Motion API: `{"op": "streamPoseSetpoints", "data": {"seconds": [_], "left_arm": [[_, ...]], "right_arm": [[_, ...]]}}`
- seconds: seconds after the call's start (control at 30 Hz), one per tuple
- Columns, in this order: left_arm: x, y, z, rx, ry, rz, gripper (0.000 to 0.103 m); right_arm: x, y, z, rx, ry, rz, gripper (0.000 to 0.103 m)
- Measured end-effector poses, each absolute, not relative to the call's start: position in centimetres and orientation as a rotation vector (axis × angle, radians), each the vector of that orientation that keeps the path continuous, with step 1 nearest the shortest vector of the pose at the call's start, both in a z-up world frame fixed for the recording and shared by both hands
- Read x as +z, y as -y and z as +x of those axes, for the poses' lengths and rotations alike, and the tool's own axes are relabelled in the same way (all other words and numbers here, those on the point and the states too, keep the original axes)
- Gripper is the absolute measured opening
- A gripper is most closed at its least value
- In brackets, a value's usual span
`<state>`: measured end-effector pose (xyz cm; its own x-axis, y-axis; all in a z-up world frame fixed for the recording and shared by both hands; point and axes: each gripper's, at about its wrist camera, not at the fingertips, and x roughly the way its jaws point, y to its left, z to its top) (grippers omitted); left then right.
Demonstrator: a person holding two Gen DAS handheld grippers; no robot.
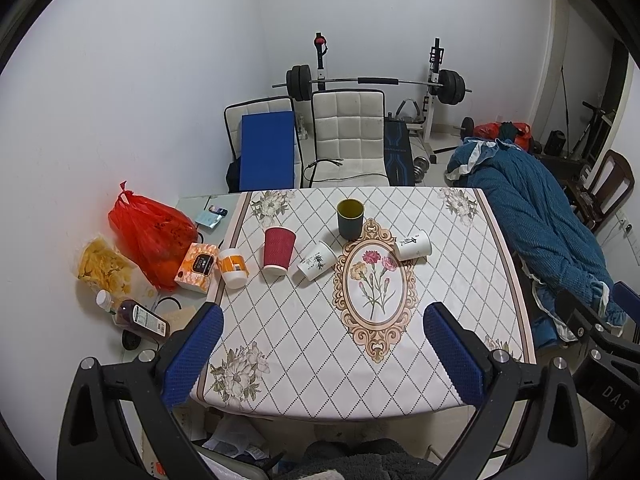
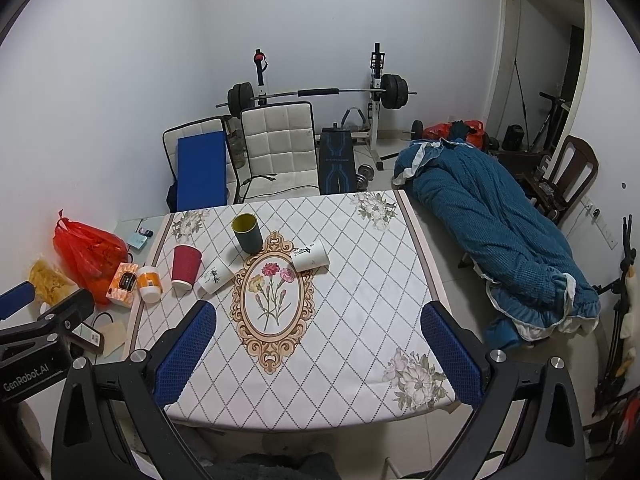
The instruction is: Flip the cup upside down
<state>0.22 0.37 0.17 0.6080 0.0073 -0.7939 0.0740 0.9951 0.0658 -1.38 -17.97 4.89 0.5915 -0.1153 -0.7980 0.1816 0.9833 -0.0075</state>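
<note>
left tool [image 1: 323, 350]: wide open, holding nothing, above desk's near edge | right tool [image 2: 318, 346]: wide open, holding nothing | desk [image 2: 360, 300]: patterned cloth | green cup [image 1: 350, 219]: upright, far side | red cup [image 1: 279, 251]: upside down | two white cups [image 1: 317, 265] [image 1: 414, 244]: on their sides | orange-white cup [image 1: 232, 267]: left edge

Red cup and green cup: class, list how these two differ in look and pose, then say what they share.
1. The red cup has a ribbed paper-like wall; the green cup is smooth and dark outside, yellow-green inside.
2. The red cup stands mouth down, wide rim on the cloth; the green cup stands mouth up, open.
3. The red cup sits nearer the table's left edge; the green cup sits farther back, near the middle.

Shared: both stand on the tablecloth, untouched by either gripper.
</note>
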Motion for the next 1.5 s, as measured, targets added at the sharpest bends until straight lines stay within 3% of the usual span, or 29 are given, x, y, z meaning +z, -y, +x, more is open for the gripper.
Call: {"op": "streamPoseSetpoints", "data": {"seconds": [1.5], "left_arm": [[1.1, 1.1, 1.7, -0.030, -0.913, 0.097, 0.103]], "right_arm": [[6.3, 17.9, 0.2, -0.170, -0.909, 0.093, 0.103]]}}
